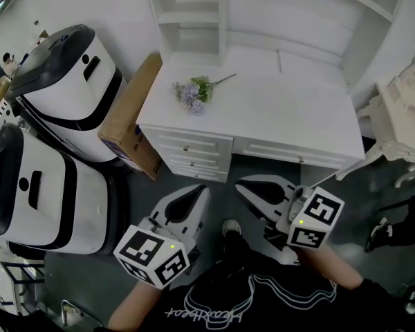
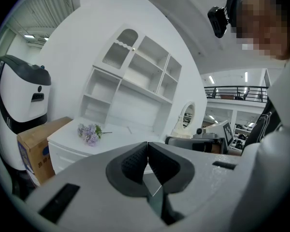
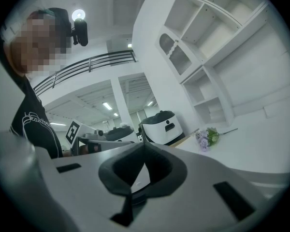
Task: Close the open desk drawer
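White-painted wood makes up the desk in the head view: a smooth flat top, panelled fronts with small knobs, and a shelved hutch behind. The desk drawer belongs to the row of fronts facing the person. I cannot tell from this steep angle which front stands out. The left gripper and right gripper hang near those fronts, touching none. A sprig of lilac flowers lies on the top, and a cardboard box leans at the desk's left end.

Left gripper view: the ribbed black pads are pressed together with nothing between them. The desk corner and flowers lie beyond.

Right gripper view: the jaws are likewise pressed together and empty, set in a hard grey shell. The flowers show on the glossy top.

Risks, as judged:
- A narrow closed tip pushed against a smooth painted front may skid off, or catch on a knob.
- A push off-centre may rack the drawer and jam it short of flush.
- A hard shove may jolt the desk and shift the flowers.
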Tool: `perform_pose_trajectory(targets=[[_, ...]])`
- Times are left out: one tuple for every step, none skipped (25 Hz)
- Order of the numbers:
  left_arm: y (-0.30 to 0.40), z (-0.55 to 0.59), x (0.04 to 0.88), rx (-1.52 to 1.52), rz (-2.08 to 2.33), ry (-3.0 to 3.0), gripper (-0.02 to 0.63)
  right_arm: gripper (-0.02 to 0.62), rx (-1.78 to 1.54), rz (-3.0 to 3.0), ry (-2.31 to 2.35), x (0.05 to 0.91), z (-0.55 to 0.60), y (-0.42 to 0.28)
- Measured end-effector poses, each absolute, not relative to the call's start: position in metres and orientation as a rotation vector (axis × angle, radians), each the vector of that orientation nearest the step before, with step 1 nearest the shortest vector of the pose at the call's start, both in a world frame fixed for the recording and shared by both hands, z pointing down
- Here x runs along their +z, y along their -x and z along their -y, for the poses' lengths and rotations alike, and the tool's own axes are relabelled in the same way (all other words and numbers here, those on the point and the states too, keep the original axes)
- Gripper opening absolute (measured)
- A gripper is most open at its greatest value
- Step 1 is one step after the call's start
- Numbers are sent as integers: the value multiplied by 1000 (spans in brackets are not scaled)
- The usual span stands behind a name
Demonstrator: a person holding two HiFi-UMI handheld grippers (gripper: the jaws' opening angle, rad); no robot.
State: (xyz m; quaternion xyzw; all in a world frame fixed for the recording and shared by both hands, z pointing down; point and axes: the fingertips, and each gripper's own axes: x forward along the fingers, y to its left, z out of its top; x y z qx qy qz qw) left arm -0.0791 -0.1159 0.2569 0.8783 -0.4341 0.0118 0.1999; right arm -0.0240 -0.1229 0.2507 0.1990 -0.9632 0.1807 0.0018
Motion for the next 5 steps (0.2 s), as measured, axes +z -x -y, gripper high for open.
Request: perform_pose_trajectory(targets=[[79,117,257,36,1214,-2454,5,6,573,3023,-621,251,124,25],[79,119,258,38,1216,-2453,5,6,576,3023,-617,251,125,26],[80,120,258,38,1217,-2452,5,6,578,3023,-613,252,126,27],[80,122,259,37,1219,-2450,5,6,579,3022,-610,253,127,28],[80,124,259,36,1220,-2449,5,6,580,3022,-607,253,128,29]])
